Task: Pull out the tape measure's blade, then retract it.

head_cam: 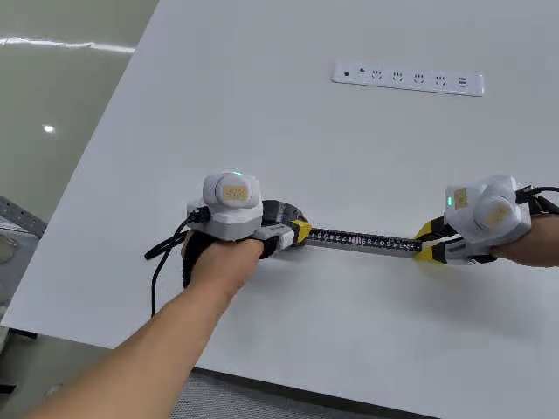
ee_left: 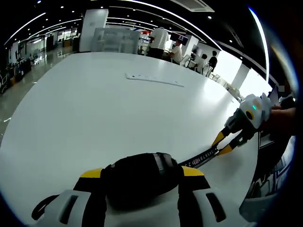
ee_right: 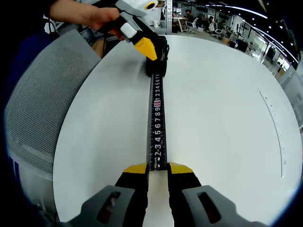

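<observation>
Tape measure (ee_left: 139,179) clamped by its black case between the closed yellow-tipped jaws of the left gripper (head_cam: 293,231), low on the white desk (head_cam: 349,148) near the front edge. From the case, blade (ee_right: 157,123) drawn out straight over the desk, numbered face up, its tip pinched tight in the closed jaws of the right gripper (ee_right: 157,166), well apart from the left gripper. Farther off, toward the desk's far side, white power strip (head_cam: 407,78) lying flat.
</observation>
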The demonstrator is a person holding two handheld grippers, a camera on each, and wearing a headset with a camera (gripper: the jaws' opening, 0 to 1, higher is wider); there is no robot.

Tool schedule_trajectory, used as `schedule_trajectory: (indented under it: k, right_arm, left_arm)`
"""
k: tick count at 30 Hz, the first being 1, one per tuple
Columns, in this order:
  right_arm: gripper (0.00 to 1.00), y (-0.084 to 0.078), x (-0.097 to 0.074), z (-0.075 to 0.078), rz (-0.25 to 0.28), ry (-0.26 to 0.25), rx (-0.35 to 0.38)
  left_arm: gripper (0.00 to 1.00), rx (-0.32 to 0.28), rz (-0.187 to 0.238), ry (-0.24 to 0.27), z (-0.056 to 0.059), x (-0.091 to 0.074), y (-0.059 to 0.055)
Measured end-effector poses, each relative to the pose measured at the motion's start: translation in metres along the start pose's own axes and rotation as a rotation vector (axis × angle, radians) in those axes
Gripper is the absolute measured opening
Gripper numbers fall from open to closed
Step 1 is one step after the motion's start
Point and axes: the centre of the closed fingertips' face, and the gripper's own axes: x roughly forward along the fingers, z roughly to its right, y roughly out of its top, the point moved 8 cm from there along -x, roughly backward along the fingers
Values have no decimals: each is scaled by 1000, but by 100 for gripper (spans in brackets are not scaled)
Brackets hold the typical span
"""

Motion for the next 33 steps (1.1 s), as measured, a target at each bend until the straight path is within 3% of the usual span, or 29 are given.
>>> schedule_trajectory:
  k: [33]
  right_arm:
    - [11,0,1,2,0,2,6]
  left_arm:
    - [62,-16,2,69,2,5,-2]
